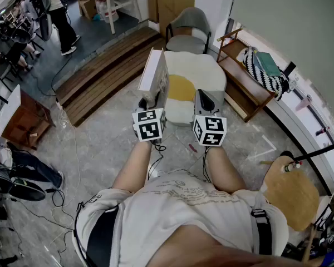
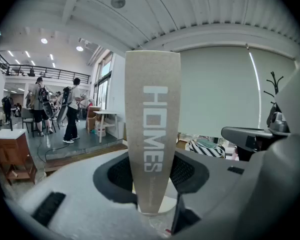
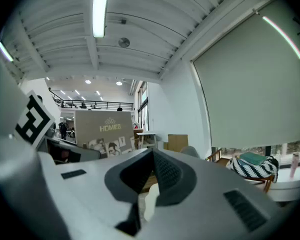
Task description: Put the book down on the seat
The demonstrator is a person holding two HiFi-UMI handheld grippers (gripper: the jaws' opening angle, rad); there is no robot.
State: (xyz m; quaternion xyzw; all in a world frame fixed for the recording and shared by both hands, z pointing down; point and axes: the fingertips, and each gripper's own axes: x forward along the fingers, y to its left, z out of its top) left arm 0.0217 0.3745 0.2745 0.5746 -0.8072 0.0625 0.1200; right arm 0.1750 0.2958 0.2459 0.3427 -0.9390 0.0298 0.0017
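A beige book titled HOMES stands upright in the air, and my left gripper is shut on its lower edge. In the left gripper view its spine rises between the two pads of the left gripper. Just beyond it is the seat, a low white upholstered piece with a yellow cushion. My right gripper hovers to the right of the book, over the seat's near edge. The right gripper is shut, with nothing in its jaws. The book's cover shows to its left.
A grey armchair stands behind the seat. A wooden shelf unit carrying a striped cushion is on the right. Wooden steps lie to the left, a small wooden cabinet further left, and a round wooden stool near right.
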